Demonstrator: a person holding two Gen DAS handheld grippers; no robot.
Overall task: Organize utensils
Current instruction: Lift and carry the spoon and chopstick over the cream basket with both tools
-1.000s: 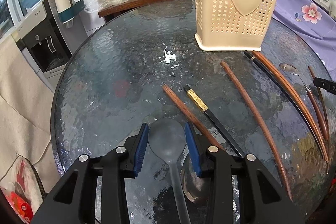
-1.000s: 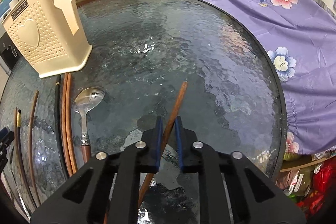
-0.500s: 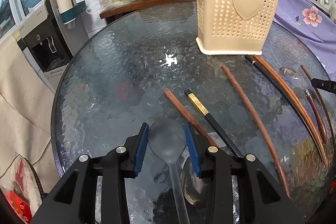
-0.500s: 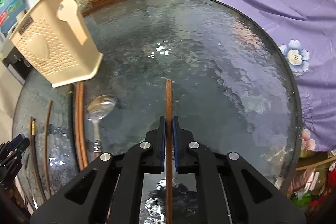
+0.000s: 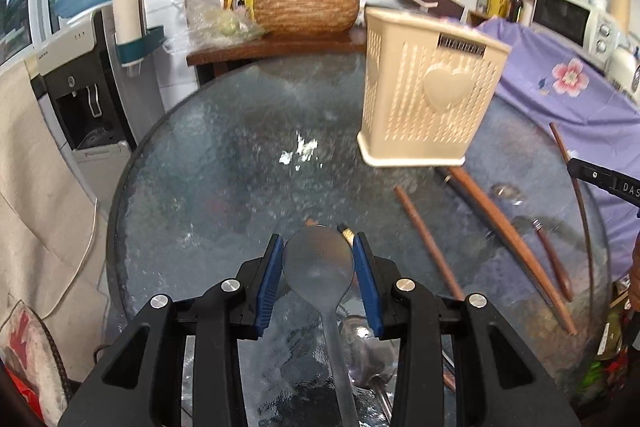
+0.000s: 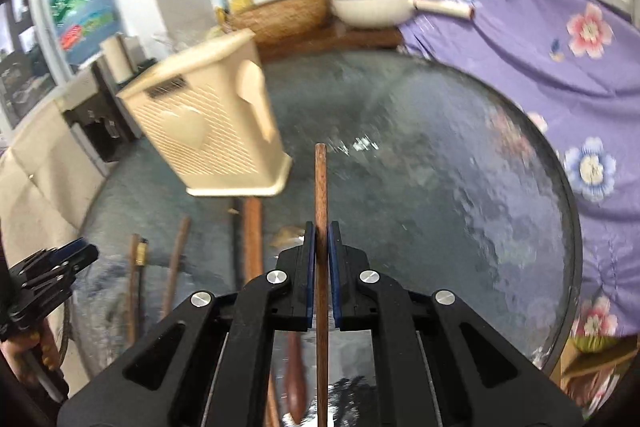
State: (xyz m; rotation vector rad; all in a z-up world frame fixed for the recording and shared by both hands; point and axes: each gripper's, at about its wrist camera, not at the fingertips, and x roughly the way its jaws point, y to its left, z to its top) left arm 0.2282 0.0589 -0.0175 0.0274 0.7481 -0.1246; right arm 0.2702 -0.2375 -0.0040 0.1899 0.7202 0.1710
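The left tongs point(image 5: 318, 279) are gripping one grey translucent spoon point(image 5: 319, 267) by its bowl, the handle running back between the arms. The right tongs point(image 6: 321, 259) are clamping one brown wooden chopstick point(image 6: 321, 195), its tip sticking out ahead of the blue pads and lifted off the round glass surface point(image 5: 224, 163).

One cream perforated basket point(image 5: 428, 107) with a heart on its side is standing ahead and to the right of the left tongs, and ahead-left of the right tongs. Between the basket and the left tongs, to the right, at least three long brown sticks are lying on the glass: a short chopstick point(image 5: 428, 239), a thicker long one point(image 5: 508, 235) beside a black stick, and a small wooden-handled spoon point(image 5: 552, 259). A black-and-gold chopstick tip point(image 5: 347, 233) is peeking out just past the grey spoon's bowl. One metal spoon point(image 5: 360, 331) is lying under the left tongs. Motion blur is smearing the finer pieces, so the count is uncertain. A purple flowered cloth point(image 6: 540, 67) is draping beyond the surface's right edge.
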